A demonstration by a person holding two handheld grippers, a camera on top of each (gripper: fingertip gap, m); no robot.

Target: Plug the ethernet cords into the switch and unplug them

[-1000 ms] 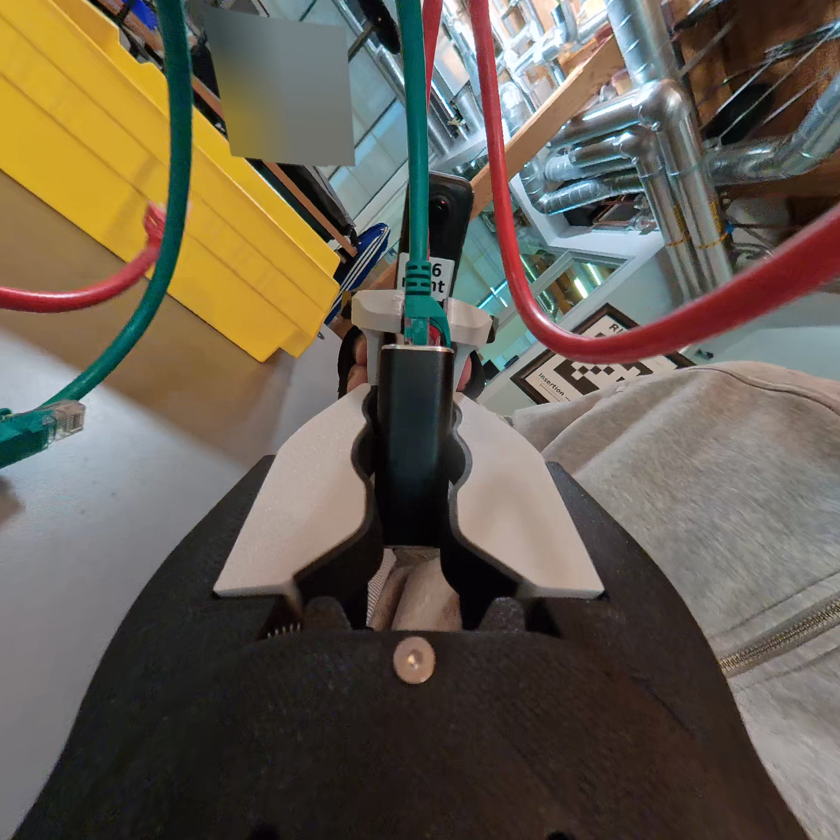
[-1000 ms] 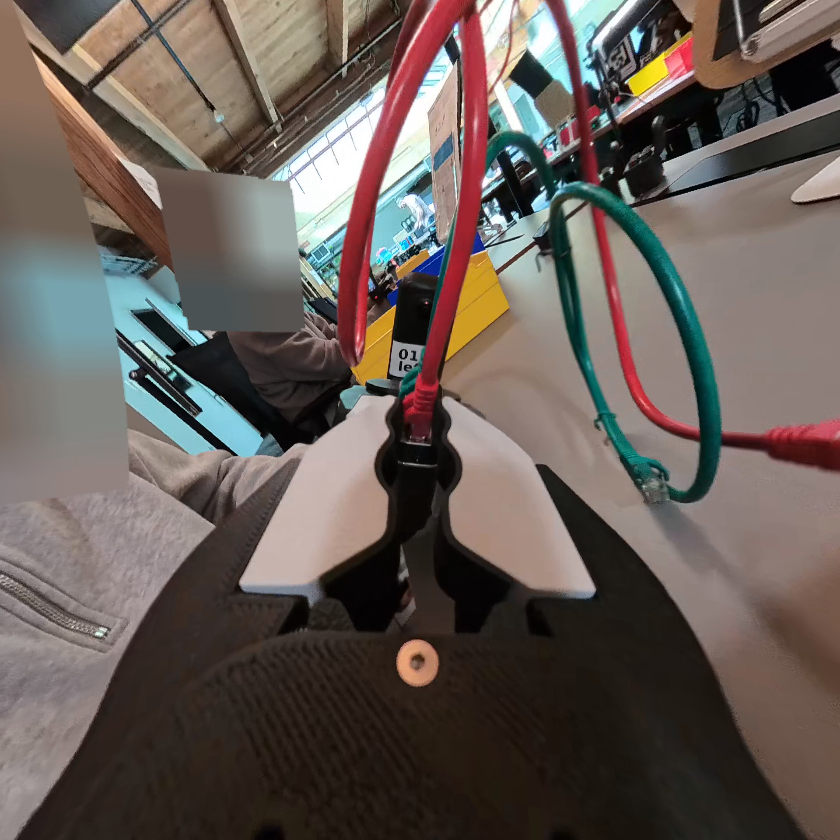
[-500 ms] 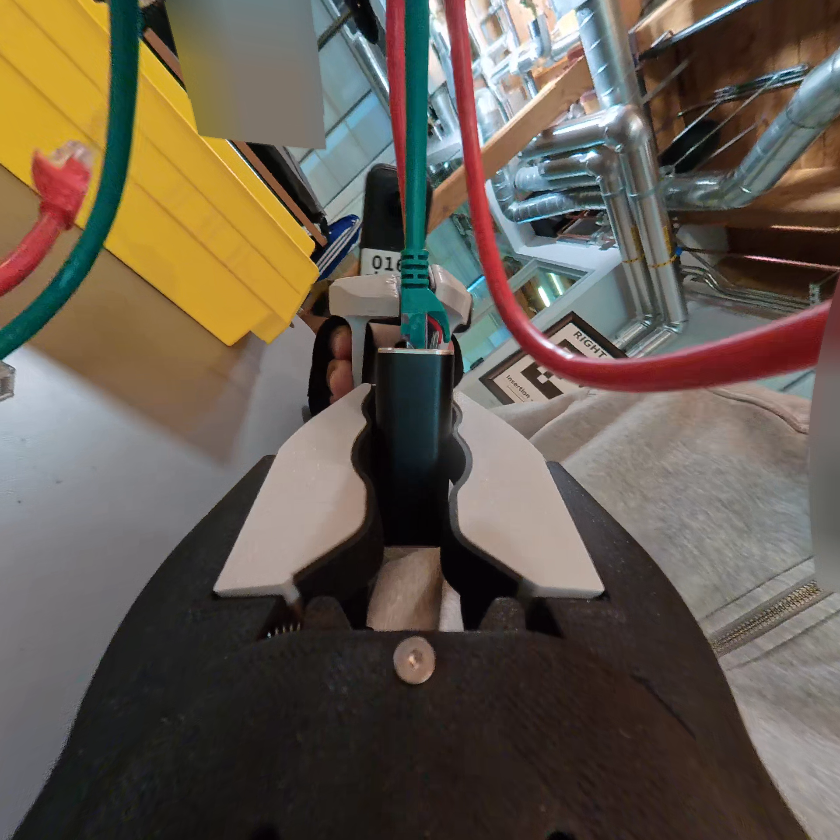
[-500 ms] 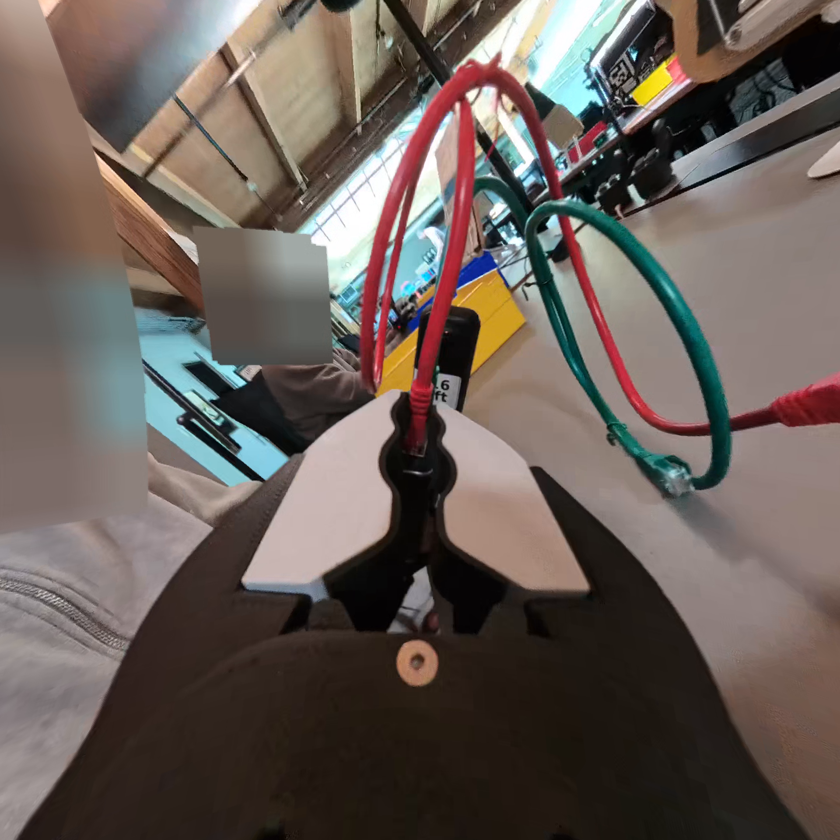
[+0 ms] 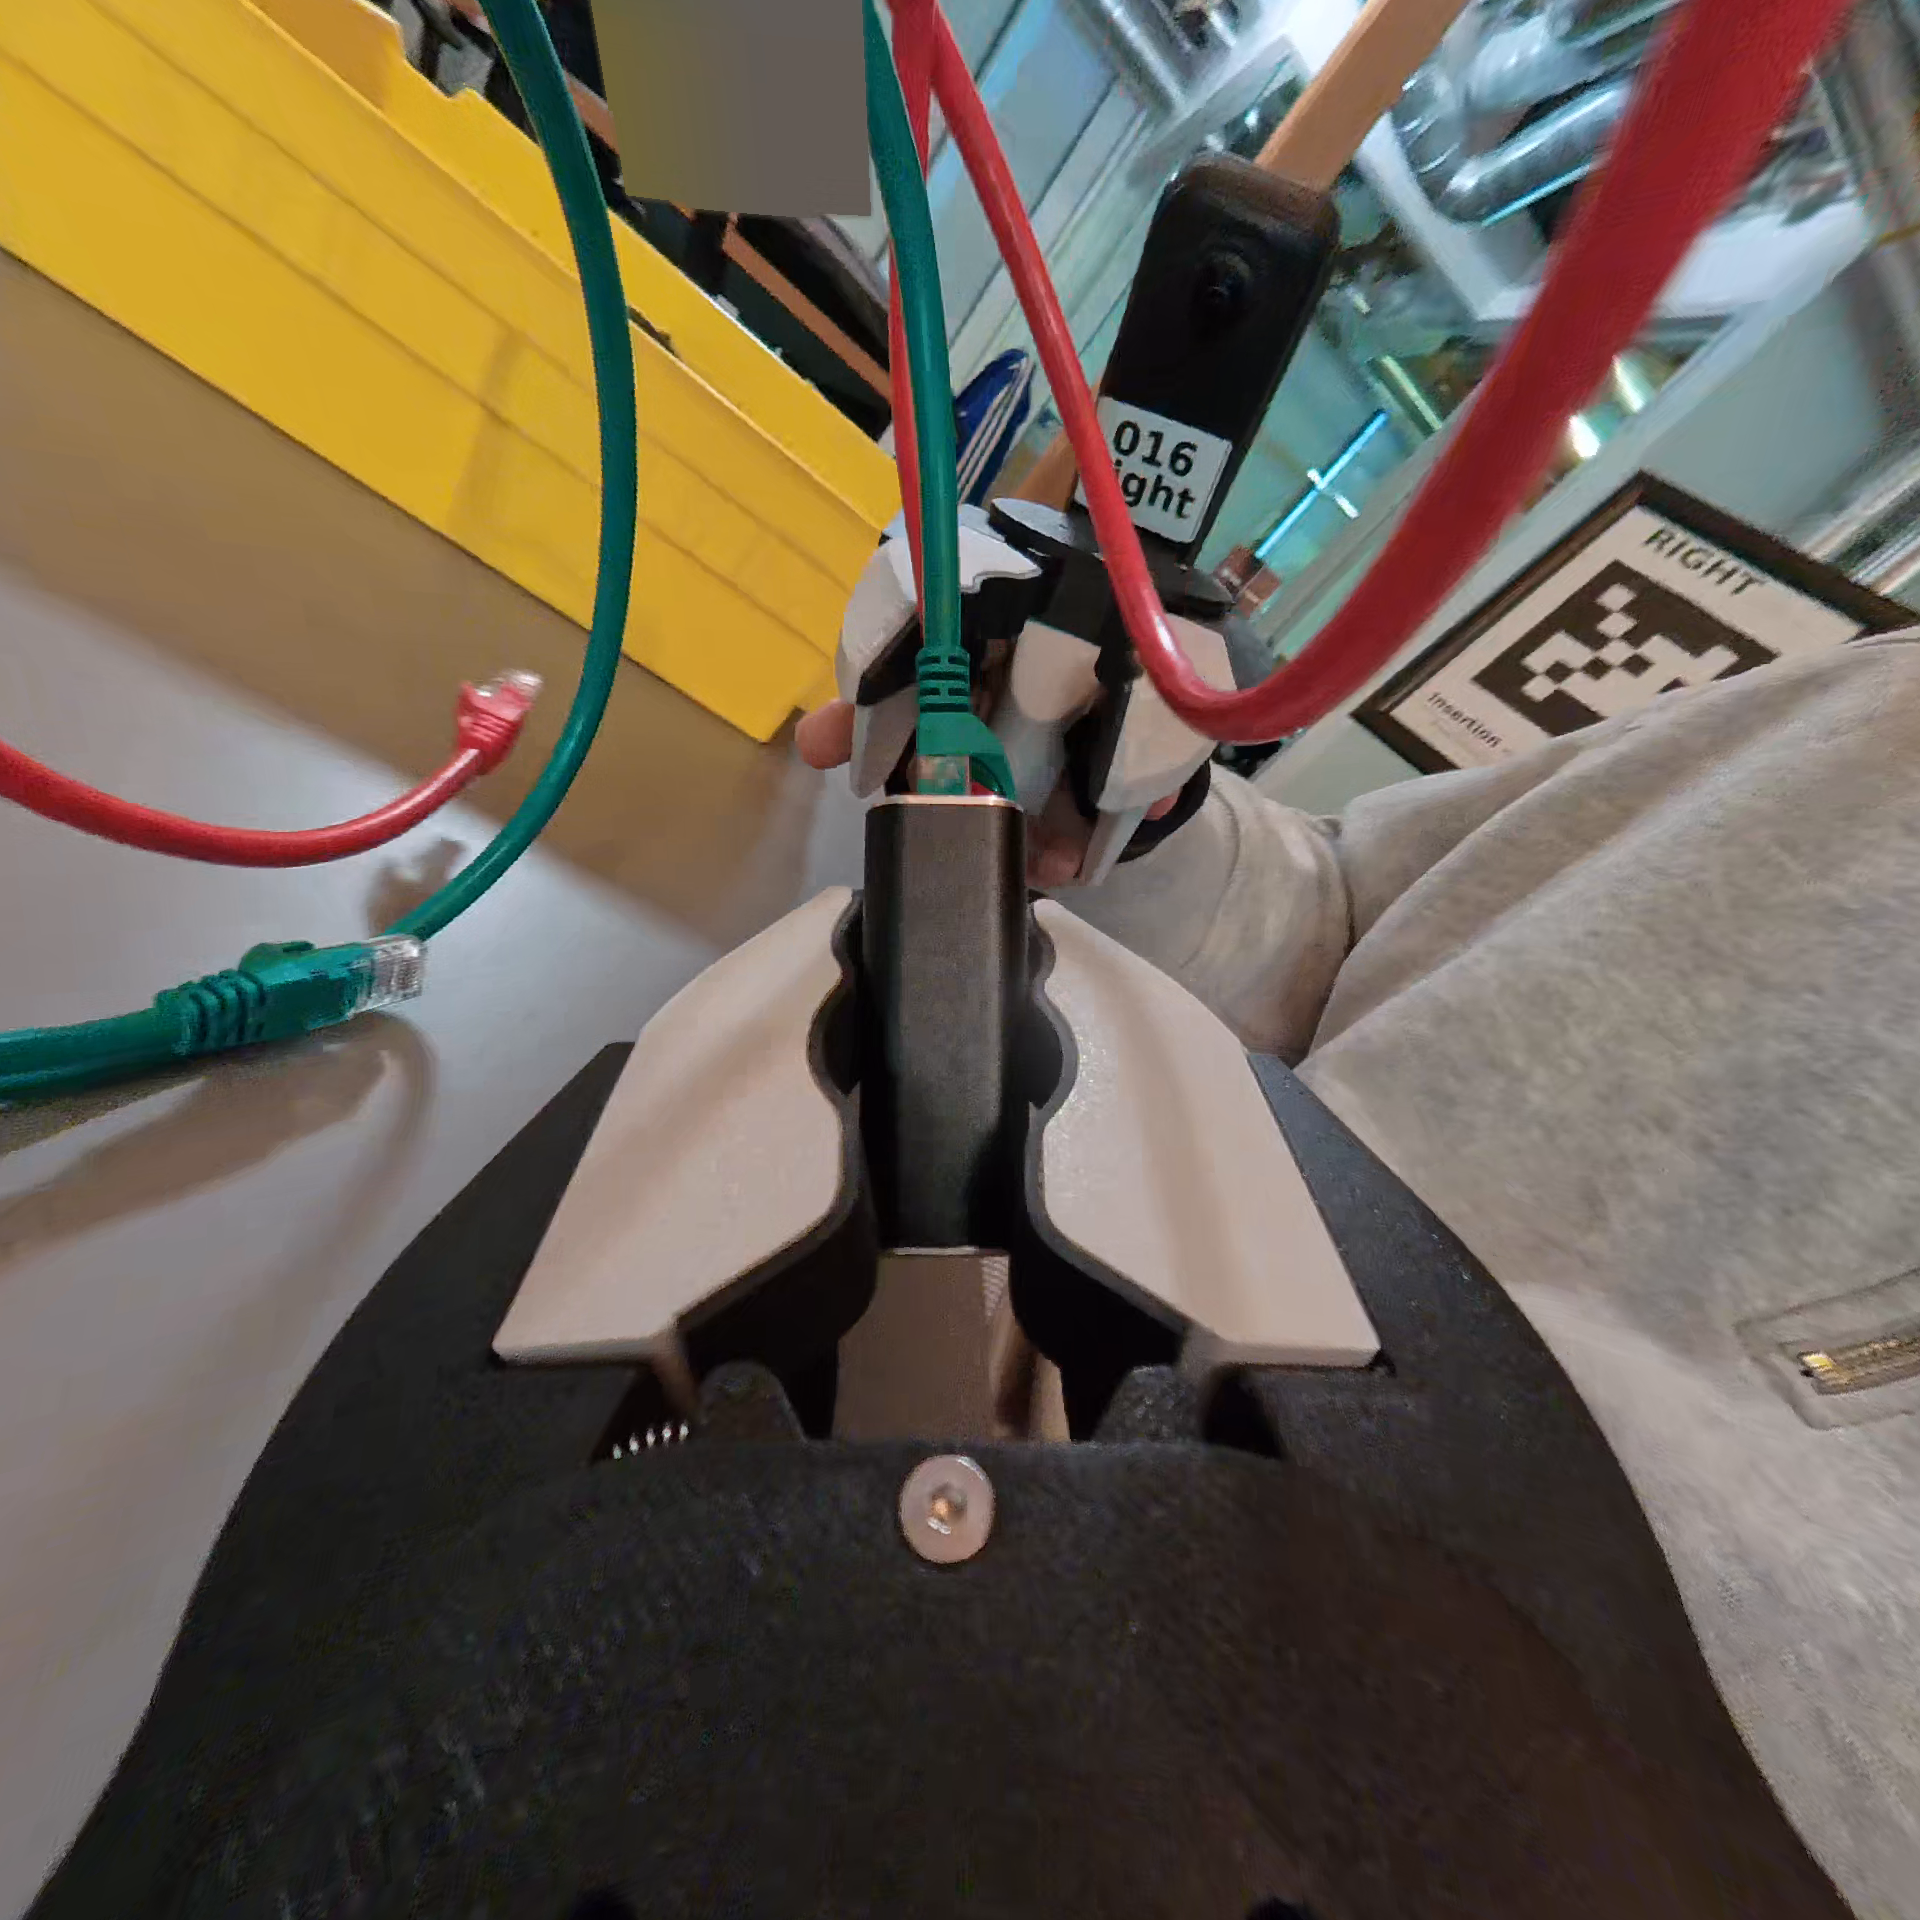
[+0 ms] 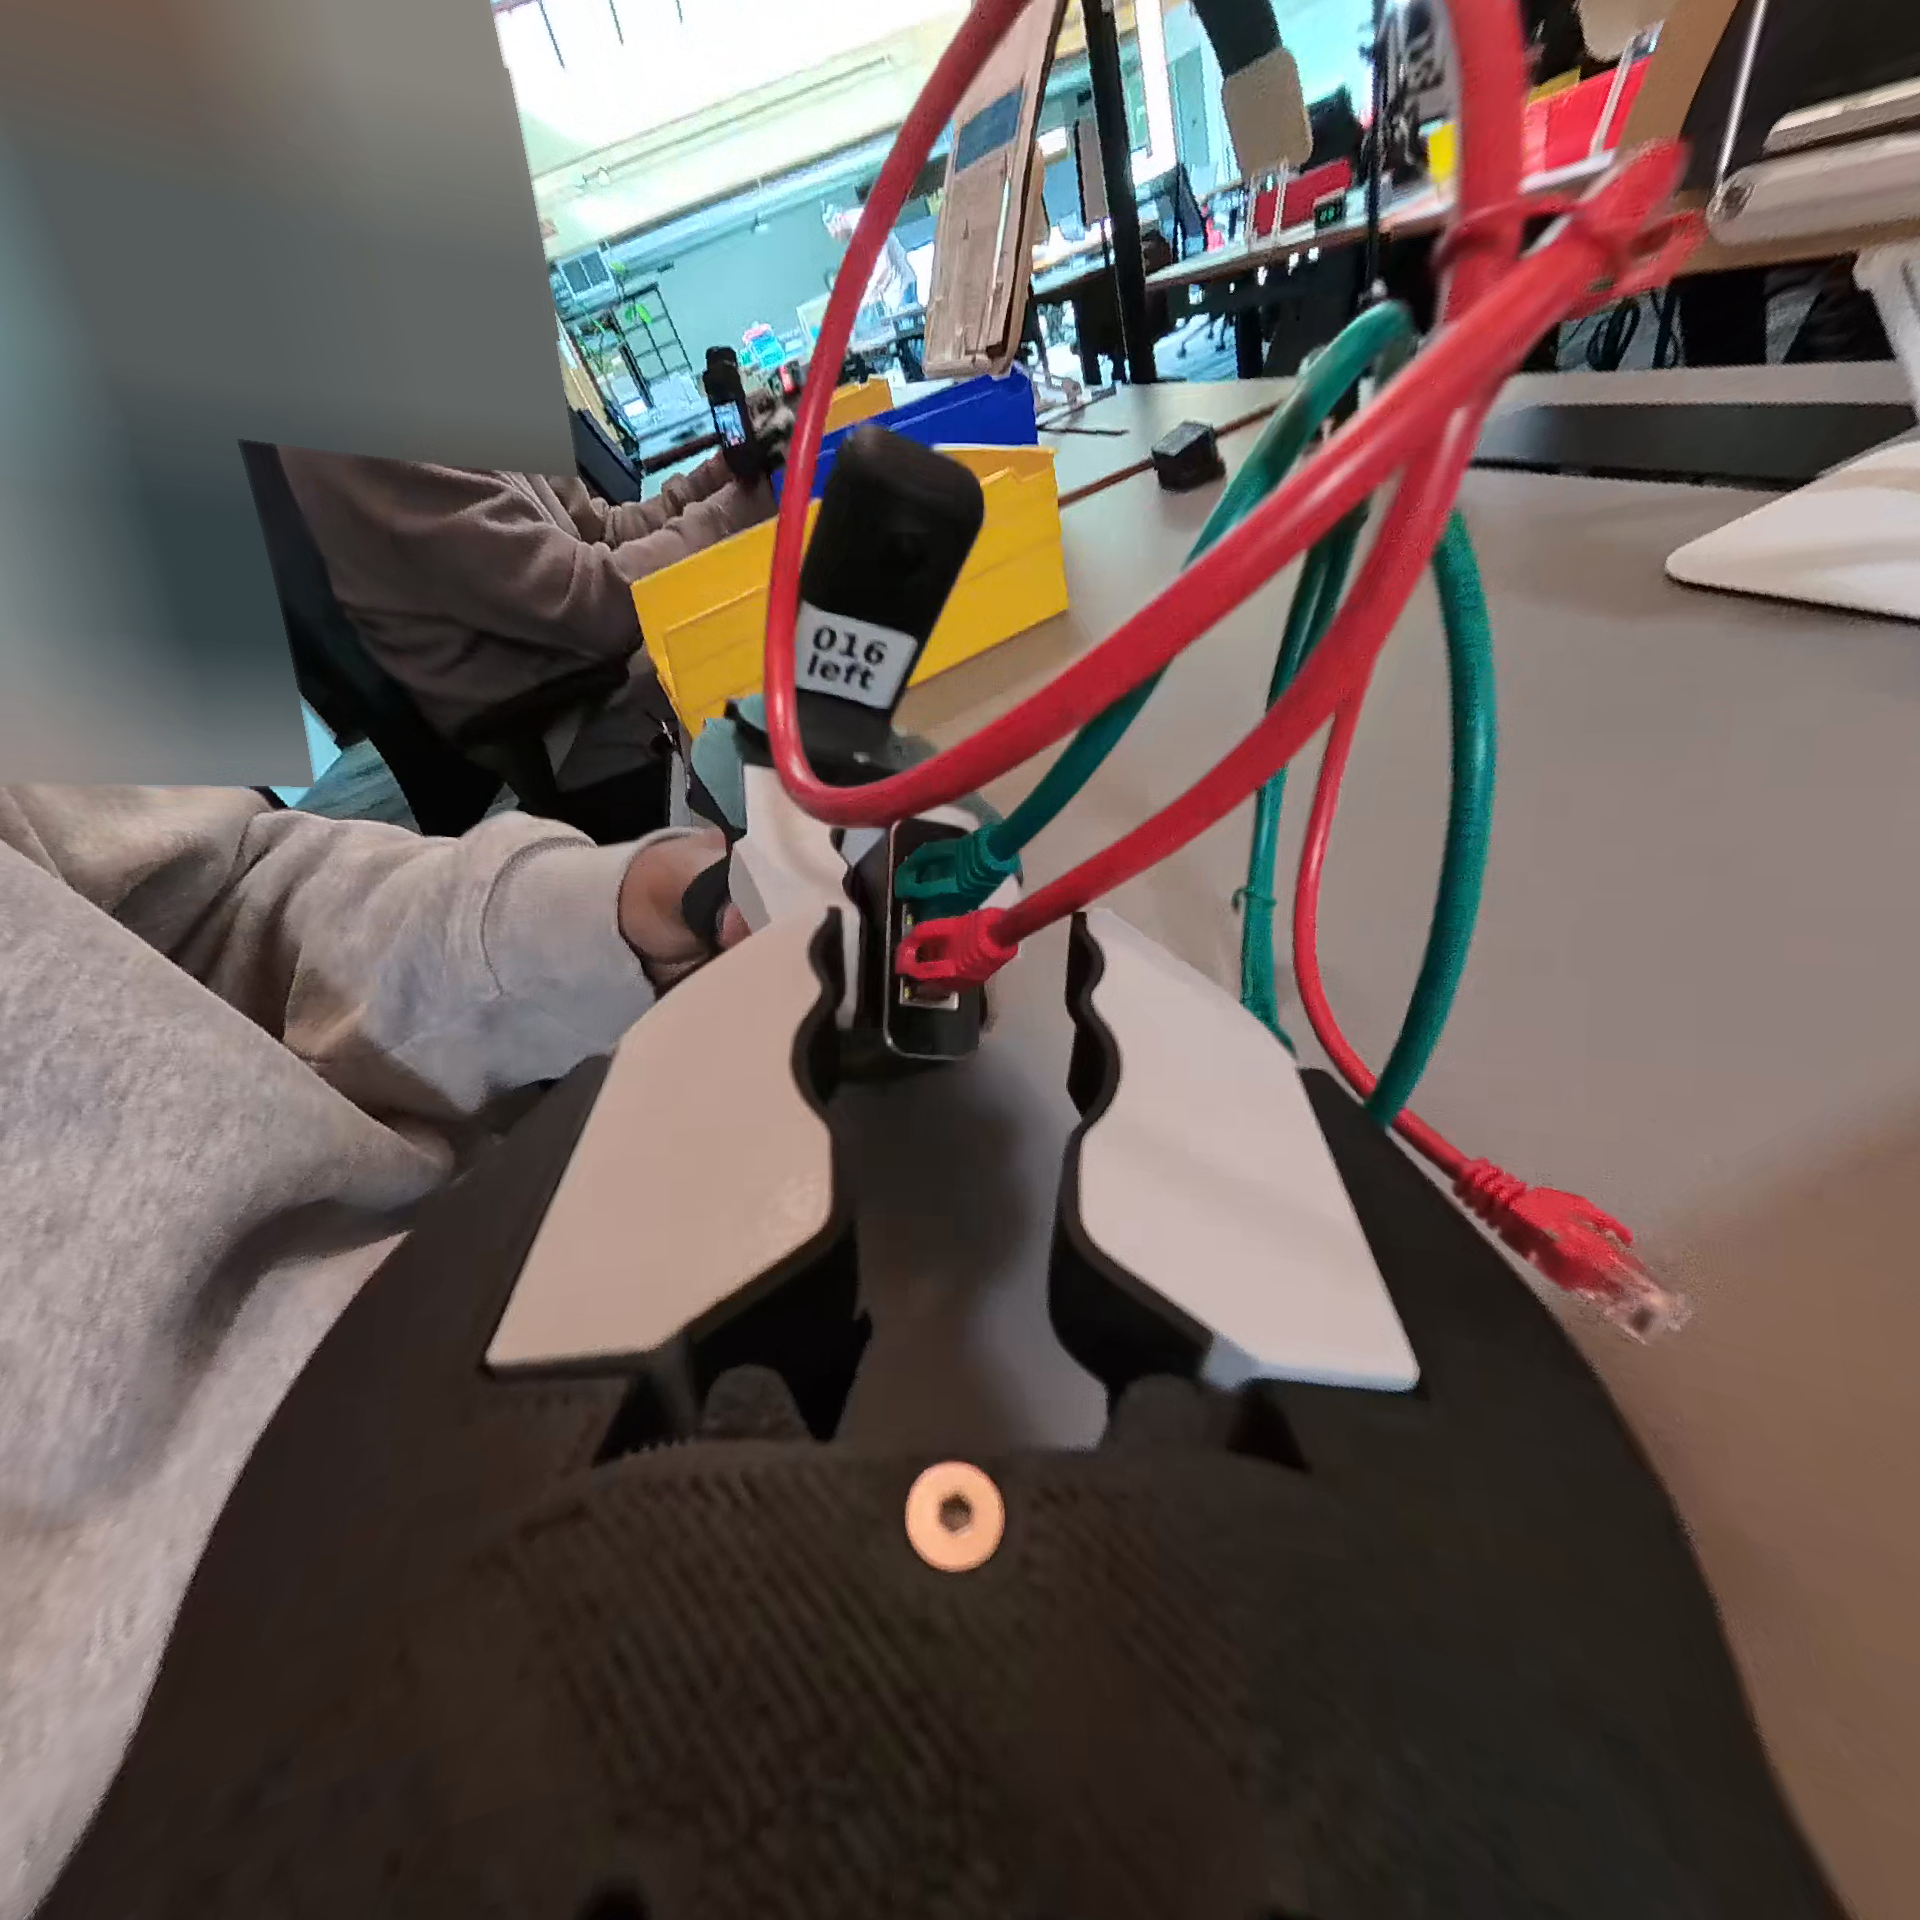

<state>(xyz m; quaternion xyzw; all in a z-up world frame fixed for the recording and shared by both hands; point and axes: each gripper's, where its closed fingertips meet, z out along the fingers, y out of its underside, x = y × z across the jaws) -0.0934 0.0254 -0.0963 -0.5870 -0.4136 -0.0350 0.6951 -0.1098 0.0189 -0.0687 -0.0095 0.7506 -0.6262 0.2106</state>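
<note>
Looping red cord (image 6: 1195,613) crossing before switch (image 6: 925,966).

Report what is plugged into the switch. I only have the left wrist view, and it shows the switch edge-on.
Observer: The right wrist view shows the face of the switch: a green plug and a red plug below it are both seated.
Operator: Give me the free ports.
Observer: One empty port shows just under the red plug.
Operator: State how the right hand-held gripper stands.
Observer: The right hand-held gripper is open, holding nothing.
</note>
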